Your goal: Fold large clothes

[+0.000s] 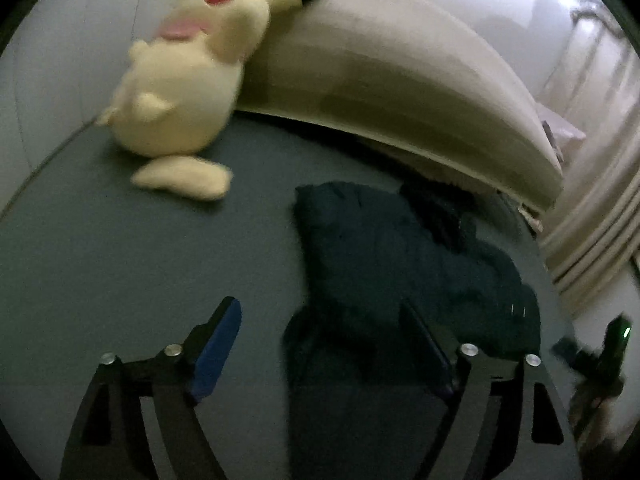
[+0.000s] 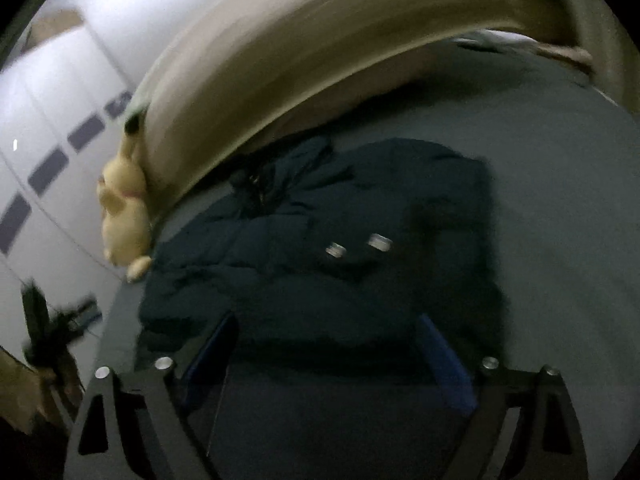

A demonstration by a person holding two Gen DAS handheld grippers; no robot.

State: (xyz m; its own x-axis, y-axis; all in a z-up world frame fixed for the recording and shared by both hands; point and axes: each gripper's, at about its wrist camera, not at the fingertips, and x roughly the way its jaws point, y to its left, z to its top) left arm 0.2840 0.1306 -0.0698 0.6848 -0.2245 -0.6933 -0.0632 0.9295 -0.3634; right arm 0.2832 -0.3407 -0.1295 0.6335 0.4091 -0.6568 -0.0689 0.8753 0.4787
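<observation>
The left gripper (image 1: 320, 344) is holding its jaws wide apart, nothing between them, just above the near edge of a dark jacket (image 1: 404, 264) lying flat on the grey bed (image 1: 120, 260). The right gripper (image 2: 326, 354) is likewise gaping over the jacket's (image 2: 320, 240) near hem, gripping nothing. Beyond the jaws, a yellow plush toy (image 1: 180, 92) is leaning against a beige headboard (image 1: 400, 80).

Dim room: beige headboard (image 1: 400, 80) behind grey bed (image 1: 100, 260), white wall (image 2: 80, 20).
</observation>
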